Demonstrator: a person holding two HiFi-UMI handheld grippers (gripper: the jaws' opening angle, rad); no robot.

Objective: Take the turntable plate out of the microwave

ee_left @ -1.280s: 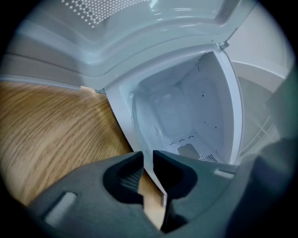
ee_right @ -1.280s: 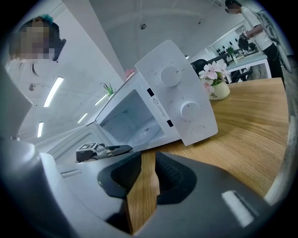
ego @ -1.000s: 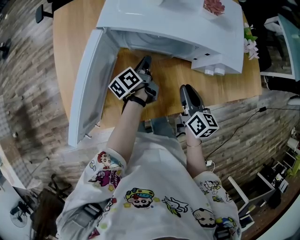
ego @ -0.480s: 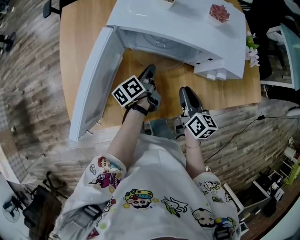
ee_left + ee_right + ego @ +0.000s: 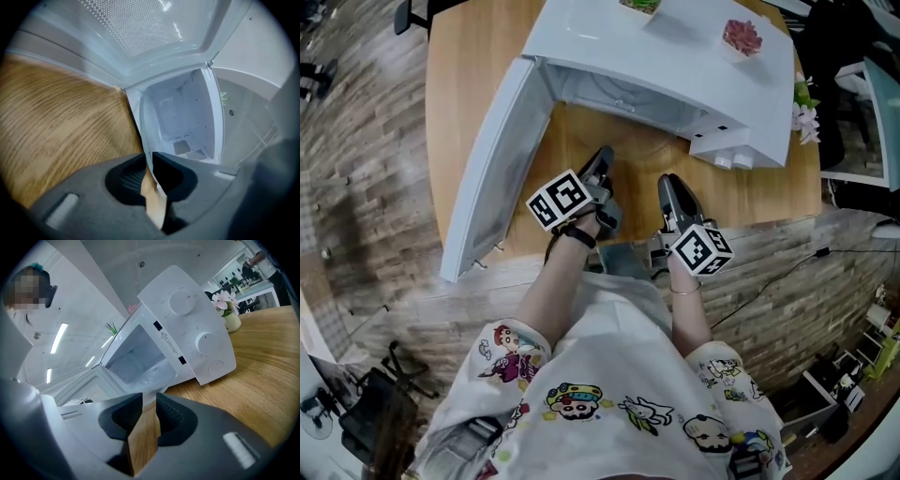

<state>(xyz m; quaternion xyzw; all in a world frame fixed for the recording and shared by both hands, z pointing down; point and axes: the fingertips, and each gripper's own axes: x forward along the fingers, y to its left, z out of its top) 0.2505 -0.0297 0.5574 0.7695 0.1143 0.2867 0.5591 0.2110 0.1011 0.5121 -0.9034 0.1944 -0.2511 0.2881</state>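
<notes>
Here, both my grippers hover empty before the open microwave [image 5: 675, 47].
My left gripper [image 5: 602, 159], centre frame, has just been closing its jaws to a narrow slit, with nothing between them. My right gripper [image 5: 671, 184], just right of it, is slightly parted and also empty. The turntable plate [image 5: 617, 92] lies inside the cavity, upper centre, with the door [image 5: 492, 169] swung left.

No words to read anywhere. The microwave [image 5: 187, 329] front panel carries a warning-triangle sticker [image 5: 168, 340] with print too small to make out, and the left marker cube [image 5: 558, 199] and right marker cube [image 5: 701, 250] show only black-and-white square patterns, no letters, no numbers.
</notes>
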